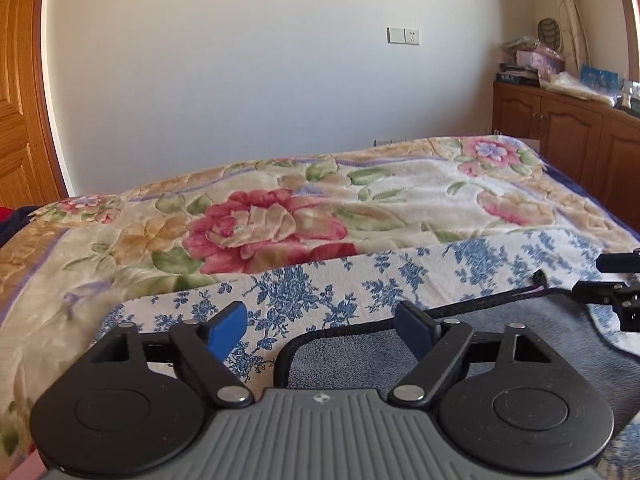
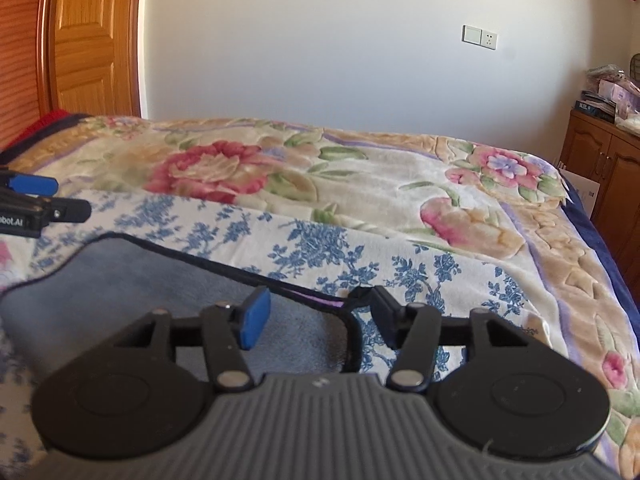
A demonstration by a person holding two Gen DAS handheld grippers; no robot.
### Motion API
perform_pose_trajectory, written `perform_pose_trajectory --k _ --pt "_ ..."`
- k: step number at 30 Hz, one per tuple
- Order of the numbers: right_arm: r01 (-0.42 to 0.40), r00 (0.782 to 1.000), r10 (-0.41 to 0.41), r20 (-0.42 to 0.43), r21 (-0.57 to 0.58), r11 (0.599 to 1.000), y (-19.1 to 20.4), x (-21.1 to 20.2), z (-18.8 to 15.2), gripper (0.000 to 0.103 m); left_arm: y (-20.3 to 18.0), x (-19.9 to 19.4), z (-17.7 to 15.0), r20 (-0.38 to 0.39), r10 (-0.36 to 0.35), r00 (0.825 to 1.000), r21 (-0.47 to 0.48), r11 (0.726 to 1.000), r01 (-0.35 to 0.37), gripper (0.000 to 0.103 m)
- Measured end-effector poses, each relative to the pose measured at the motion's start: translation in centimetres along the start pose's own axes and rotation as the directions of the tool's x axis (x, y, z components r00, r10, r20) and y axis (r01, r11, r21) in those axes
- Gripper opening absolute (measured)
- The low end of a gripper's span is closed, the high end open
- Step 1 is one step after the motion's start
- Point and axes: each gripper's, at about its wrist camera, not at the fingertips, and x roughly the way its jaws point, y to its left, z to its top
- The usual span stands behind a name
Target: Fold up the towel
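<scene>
Grey towel [image 1: 500,344] lies flat on blue-print cloth [image 1: 304,284] atop the bed [image 1: 248,216]. Left gripper [image 1: 320,328] spread over towel's left corner, gripping nothing. Right gripper [image 2: 316,316] spread at its right corner, empty.

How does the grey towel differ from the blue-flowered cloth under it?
The grey towel is plain with a dark bound edge; the blue-flowered cloth is white with blue sprigs. The towel lies on top and covers less; the cloth spreads wider around it. Both lie flat on the bed.
</scene>
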Motion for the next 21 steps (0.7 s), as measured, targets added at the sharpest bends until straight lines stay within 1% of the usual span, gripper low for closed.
perform_pose_trajectory --k 3,12,18,21 --pt "-0.011 1.000 0.011 0.015 0.008 1.000 0.6 -1.8 0.3 0.059 -0.2 -1.9 0.5 0.011 0.001 1.000 -0.004 1.000 -0.001 0.088" --pt "-0.032 0.998 0.030 0.049 0.042 0.999 2.2 -7.7 1.4 0.059 -0.3 -8.6 1.8 0.035 -0.001 0.999 -0.018 1.000 0.002 0.090" --pt "-0.041 0.997 0.039 0.071 0.032 0.999 3.2 -11.3 1.7 0.059 -0.2 -12.9 2.8 0.066 0.009 0.998 -0.017 1.000 -0.008 0.091" --pt "-0.045 0.996 0.042 0.083 0.033 0.998 3.7 -12.8 1.8 0.060 -0.3 -14.9 3.1 0.080 0.012 0.997 -0.021 1.000 -0.011 0.095"
